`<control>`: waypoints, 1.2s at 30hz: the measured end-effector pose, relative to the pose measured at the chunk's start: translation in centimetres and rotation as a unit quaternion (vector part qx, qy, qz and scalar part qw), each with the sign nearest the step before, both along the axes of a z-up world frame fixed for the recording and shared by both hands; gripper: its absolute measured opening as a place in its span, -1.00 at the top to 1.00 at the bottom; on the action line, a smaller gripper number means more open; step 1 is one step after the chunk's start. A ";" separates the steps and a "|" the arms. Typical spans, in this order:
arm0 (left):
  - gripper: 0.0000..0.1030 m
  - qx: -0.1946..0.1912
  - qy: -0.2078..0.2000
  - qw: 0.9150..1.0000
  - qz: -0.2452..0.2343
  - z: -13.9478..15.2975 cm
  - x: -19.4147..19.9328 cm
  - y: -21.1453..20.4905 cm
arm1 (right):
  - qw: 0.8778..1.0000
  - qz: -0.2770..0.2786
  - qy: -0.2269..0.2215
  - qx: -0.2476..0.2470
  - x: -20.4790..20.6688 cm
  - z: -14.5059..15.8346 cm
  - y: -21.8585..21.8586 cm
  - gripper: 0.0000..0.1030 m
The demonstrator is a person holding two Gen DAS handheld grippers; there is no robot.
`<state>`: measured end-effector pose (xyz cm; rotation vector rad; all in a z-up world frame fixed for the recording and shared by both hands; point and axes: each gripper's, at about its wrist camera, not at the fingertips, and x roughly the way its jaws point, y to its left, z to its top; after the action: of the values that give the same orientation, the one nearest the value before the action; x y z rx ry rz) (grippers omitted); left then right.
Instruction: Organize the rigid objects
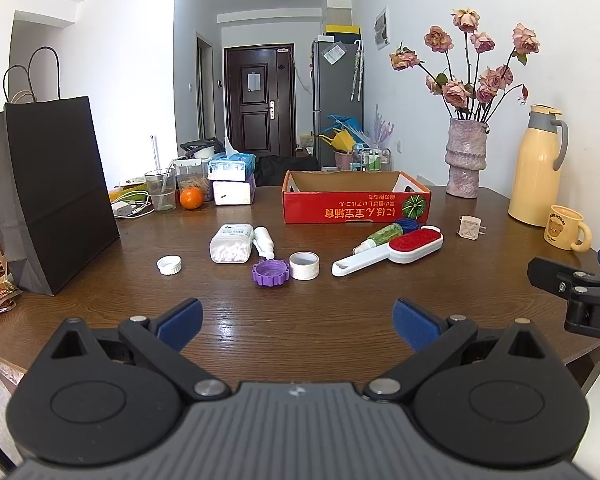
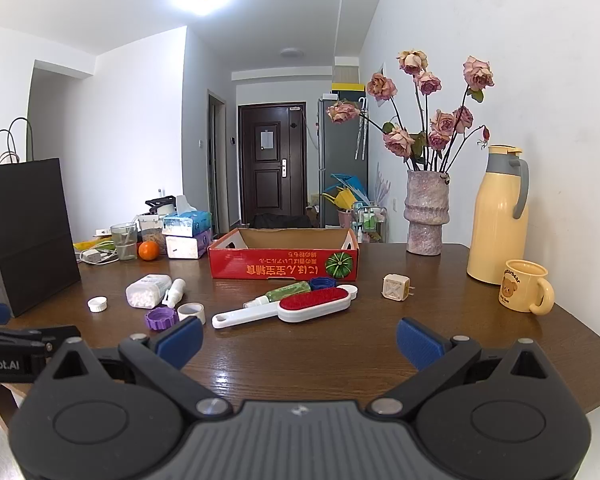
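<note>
Both tools stand spread wide and empty over the near edge of the table: the left gripper faces the left cluster, the right gripper faces the brush. The red cardboard box, open-topped at mid-table, looks like the place for the loose things and is light but stiff. In front of it lies the lint brush, rigid plastic, best taken across its narrow white handle. To the left the cotton swab box lies on its side, light and smooth, so a hold across its short width suits it. The green spray bottle and white spray bottle are round and may roll. The tape roll, purple cap, white cap and plug adapter are small; what the blue cap behind the brush touches I cannot tell.
</note>
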<state>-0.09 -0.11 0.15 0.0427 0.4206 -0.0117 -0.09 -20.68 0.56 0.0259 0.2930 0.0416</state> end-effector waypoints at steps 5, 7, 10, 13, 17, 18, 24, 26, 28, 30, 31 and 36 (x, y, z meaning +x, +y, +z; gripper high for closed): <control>-1.00 0.000 0.000 1.000 -0.001 0.0 0.0 0.0 | 1.000 0.000 0.000 0.000 0.0 0.0 0.0 -1.00; -1.00 0.000 -0.001 1.000 0.000 0.0 0.0 0.0 | 1.000 0.000 0.000 0.000 0.0 0.0 0.0 -1.00; -1.00 -0.001 -0.001 1.000 -0.001 0.0 0.0 0.0 | 1.000 0.000 0.000 0.000 0.0 0.0 0.0 -1.00; -1.00 -0.001 -0.002 1.000 -0.001 0.3 -0.1 0.0 | 1.000 0.000 0.000 0.000 -0.1 0.0 0.0 -1.00; -1.00 -0.001 -0.002 1.000 -0.001 0.3 -0.2 0.0 | 1.000 0.000 -0.001 -0.001 -0.2 0.1 0.1 -1.00; -1.00 -0.001 -0.003 1.000 -0.001 0.4 -0.2 0.0 | 1.000 0.001 -0.001 -0.001 -0.2 0.2 0.1 -1.00; -1.00 -0.001 -0.007 1.000 -0.001 0.9 -0.3 -0.2 | 1.000 0.000 -0.002 -0.001 -0.1 0.0 -0.1 -1.00; -1.00 -0.001 -0.007 1.000 0.000 0.8 -0.3 -0.1 | 1.000 0.001 -0.002 -0.001 -0.2 0.1 -0.1 -1.00; -1.00 -0.001 -0.007 1.000 -0.001 0.9 -0.4 -0.2 | 1.000 0.001 -0.003 -0.001 -0.2 0.0 -0.1 -1.00; -1.00 -0.001 -0.007 1.000 -0.001 0.8 -0.3 -0.1 | 1.000 0.001 -0.003 -0.001 -0.1 0.0 -0.1 -1.00; -1.00 -0.001 -0.008 1.000 -0.001 0.9 -0.3 -0.2 | 1.000 0.001 -0.003 -0.001 -0.2 0.0 0.0 -1.00; -1.00 -0.002 -0.007 1.000 -0.001 0.9 -0.3 -0.1 | 1.000 0.001 -0.003 -0.001 -0.2 0.0 0.0 -1.00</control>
<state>-0.43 -0.23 1.09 0.0398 0.4061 -0.0135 -0.28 -20.70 0.60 0.0227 0.2876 0.0425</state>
